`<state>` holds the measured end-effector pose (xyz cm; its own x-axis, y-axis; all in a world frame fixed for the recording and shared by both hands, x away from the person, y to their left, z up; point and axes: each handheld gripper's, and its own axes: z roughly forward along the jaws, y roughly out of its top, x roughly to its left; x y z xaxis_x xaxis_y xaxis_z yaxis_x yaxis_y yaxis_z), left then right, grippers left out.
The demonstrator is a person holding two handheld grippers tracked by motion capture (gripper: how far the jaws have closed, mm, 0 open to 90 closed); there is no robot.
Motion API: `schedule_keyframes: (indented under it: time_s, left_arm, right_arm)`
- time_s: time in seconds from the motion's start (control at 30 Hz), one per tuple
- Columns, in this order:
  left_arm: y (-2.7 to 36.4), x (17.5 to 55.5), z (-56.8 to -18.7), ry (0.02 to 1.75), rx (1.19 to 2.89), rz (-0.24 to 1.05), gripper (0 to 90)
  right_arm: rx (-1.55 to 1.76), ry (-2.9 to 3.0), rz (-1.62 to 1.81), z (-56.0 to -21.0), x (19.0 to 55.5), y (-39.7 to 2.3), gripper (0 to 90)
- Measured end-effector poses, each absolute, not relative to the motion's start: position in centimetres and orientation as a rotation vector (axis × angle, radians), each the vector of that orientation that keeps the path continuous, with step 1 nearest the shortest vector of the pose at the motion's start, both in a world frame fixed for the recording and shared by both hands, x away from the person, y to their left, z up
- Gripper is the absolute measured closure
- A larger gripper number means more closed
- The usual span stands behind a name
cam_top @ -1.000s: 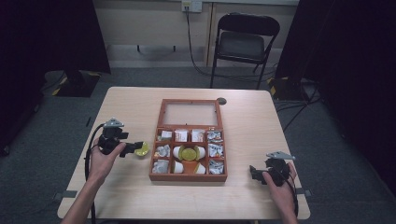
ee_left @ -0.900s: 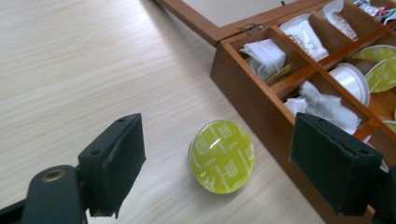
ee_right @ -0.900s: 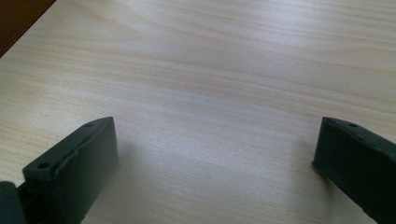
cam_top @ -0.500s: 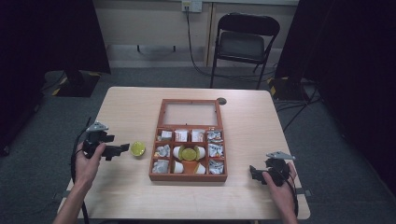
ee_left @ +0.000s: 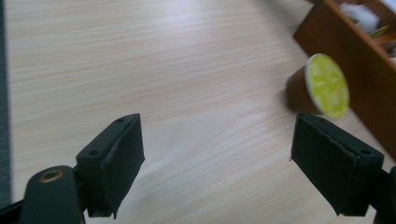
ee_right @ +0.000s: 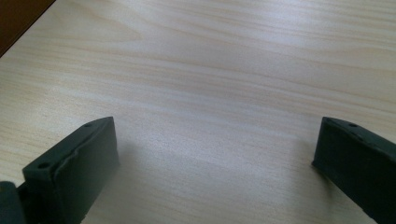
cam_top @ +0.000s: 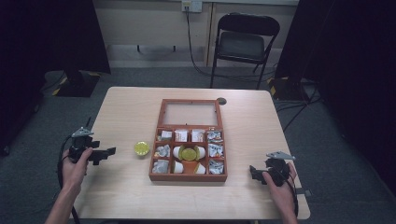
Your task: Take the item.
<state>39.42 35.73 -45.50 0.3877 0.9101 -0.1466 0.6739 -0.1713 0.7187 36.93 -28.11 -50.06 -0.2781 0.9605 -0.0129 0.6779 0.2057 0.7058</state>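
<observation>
Both pairs of jaws stand wide apart with nothing between them: your left gripper (cam_top: 110,150) is released above bare wood, and your right gripper (cam_top: 252,170) is likewise spread over empty tabletop.

Your coffee capsule (cam_top: 141,148), brown-bodied with a yellow-green foil lid, rests on the table (cam_top: 130,112) just beside the left wall of the wooden box (cam_top: 155,144). In the left gripper view it lies tilted, lid facing you, ahead of your right-hand jaw and close to the box's edge, not touching either jaw.

That box sits in the middle of the table, its glass-paned lid (cam_top: 189,113) open and lying flat behind it. Its compartments hold white and silver sachets, and another capsule with a yellow lid (cam_top: 188,152) sits in the central cell.

Your left hand (cam_top: 74,161) is near the table's left edge, your right hand (cam_top: 279,179) near the front right corner, well apart from the box. A folding chair (cam_top: 243,42) stands beyond the table.
</observation>
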Motion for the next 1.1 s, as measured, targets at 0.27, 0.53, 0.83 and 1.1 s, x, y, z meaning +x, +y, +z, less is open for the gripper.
schedule_keyframes:
  time_s: [0.27,0.53,0.83,1.1]
  left_arm:
    - [36.1,39.3,-47.2,1.393,1.951,0.389,16.5]
    - [35.5,39.3,-48.7,1.401,2.037,0.460,16.8]
    - [34.7,39.1,-49.8,1.403,2.005,0.549,14.1]
    - [34.2,39.0,-50.4,1.396,1.972,0.579,3.0]
  right_arm:
    - [1.519,2.032,0.828,-50.1,36.9,-28.1,0.0]
    - [1.519,2.032,0.828,-50.1,36.9,-28.1,0.0]
    - [1.520,2.031,0.828,-50.1,36.9,-28.1,0.0]
    - [1.519,2.032,0.828,-50.1,36.9,-28.1,0.0]
